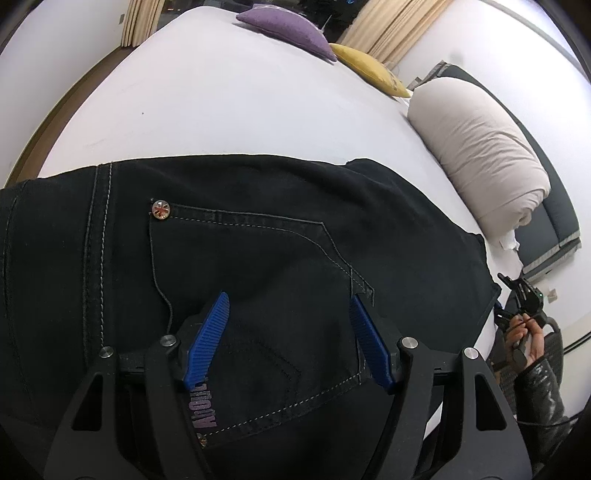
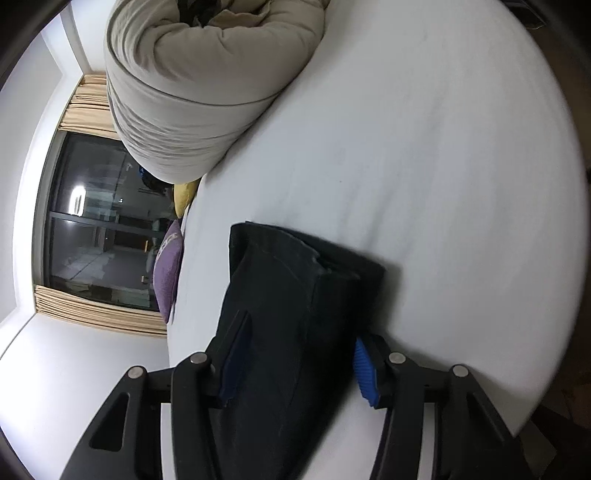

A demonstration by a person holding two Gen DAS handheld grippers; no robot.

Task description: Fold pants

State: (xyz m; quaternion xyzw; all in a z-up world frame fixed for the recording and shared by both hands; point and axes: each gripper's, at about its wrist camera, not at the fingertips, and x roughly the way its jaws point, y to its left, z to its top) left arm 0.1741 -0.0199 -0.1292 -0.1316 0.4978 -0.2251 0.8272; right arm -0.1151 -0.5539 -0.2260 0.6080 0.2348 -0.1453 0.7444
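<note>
On the white bed (image 1: 221, 110) lie the black pants (image 1: 258, 240), folded into a compact stack near the bed's edge, a back pocket with a round metal rivet (image 1: 161, 211) facing up in the left wrist view. Just above that pocket the left hand-held gripper (image 1: 290, 332) hovers with its blue ribbed pads spread apart, nothing clamped between them; whether the pads brush the fabric cannot be told. At the far right of that view a person's hand (image 1: 526, 350) in a shiny dark sleeve holds the other tool beside the bed's edge. From the right wrist view, the right hand-held gripper (image 2: 301, 354) straddles one end of the folded pants (image 2: 295, 295), its jaws parted on either side of the cloth with a gap at each pad, so it grips nothing. A rolled beige duvet (image 1: 480, 147) rests further along the bed, well apart from the pants. A purple cushion (image 1: 288, 29) and a yellow cushion (image 1: 369, 68) sit at the far side, near the beige curtains (image 2: 92, 107) and a dark window (image 2: 96, 221).
</note>
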